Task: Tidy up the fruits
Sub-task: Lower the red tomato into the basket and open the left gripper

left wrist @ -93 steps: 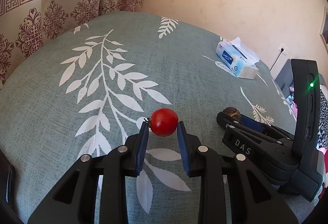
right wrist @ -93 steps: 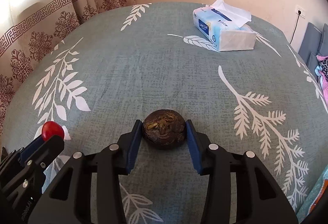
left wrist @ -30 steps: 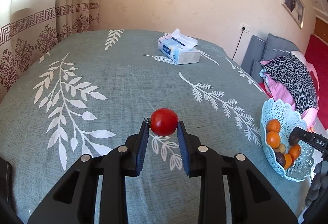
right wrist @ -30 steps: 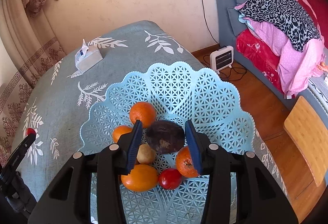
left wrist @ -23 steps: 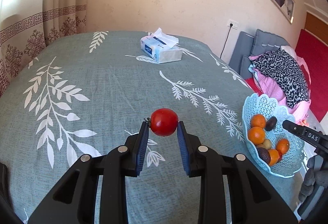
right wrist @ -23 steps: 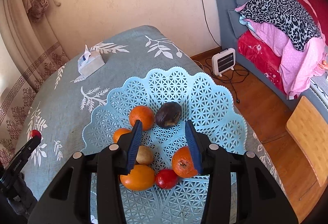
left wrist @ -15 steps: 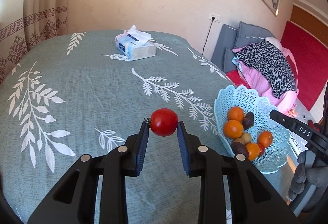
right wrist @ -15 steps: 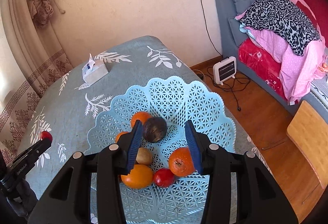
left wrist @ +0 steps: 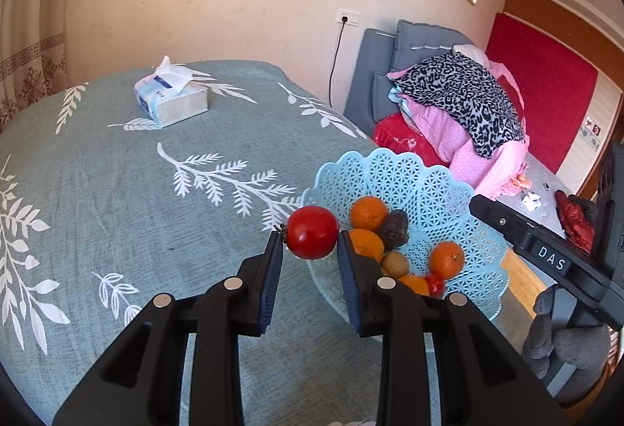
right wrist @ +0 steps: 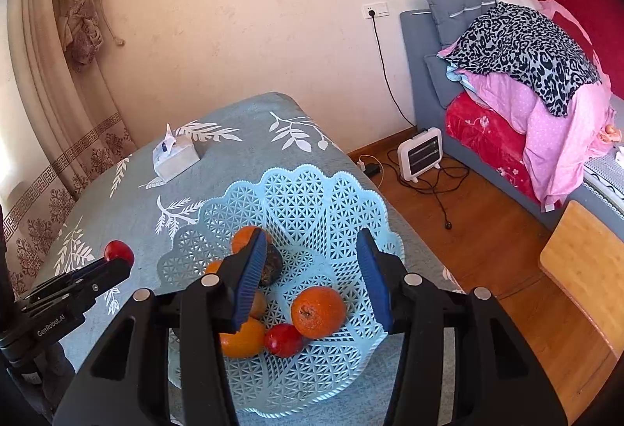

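My left gripper [left wrist: 310, 250] is shut on a red tomato [left wrist: 312, 237] and holds it above the near left rim of the light blue lattice fruit basket [left wrist: 429, 188]. The basket [right wrist: 312, 200] holds several oranges [right wrist: 318, 311], a dark brown fruit [right wrist: 272, 266], a small brown fruit [left wrist: 394, 264] and a red fruit [right wrist: 283, 339]. My right gripper [right wrist: 308, 274] is open and empty above the basket. The left gripper and its tomato [right wrist: 118, 250] also show at the left in the right wrist view.
A tissue box [left wrist: 170, 101] stands at the far side of the teal leaf-print table [left wrist: 117, 192]. The basket sits at the table's right edge. Beyond it are wooden floor, a small heater [right wrist: 419, 153] with cables, and a sofa piled with clothes [right wrist: 526, 75].
The right gripper opened, let the dark fruit drop into the basket and drew back. The left gripper carried the tomato rightward across the table up to the basket.
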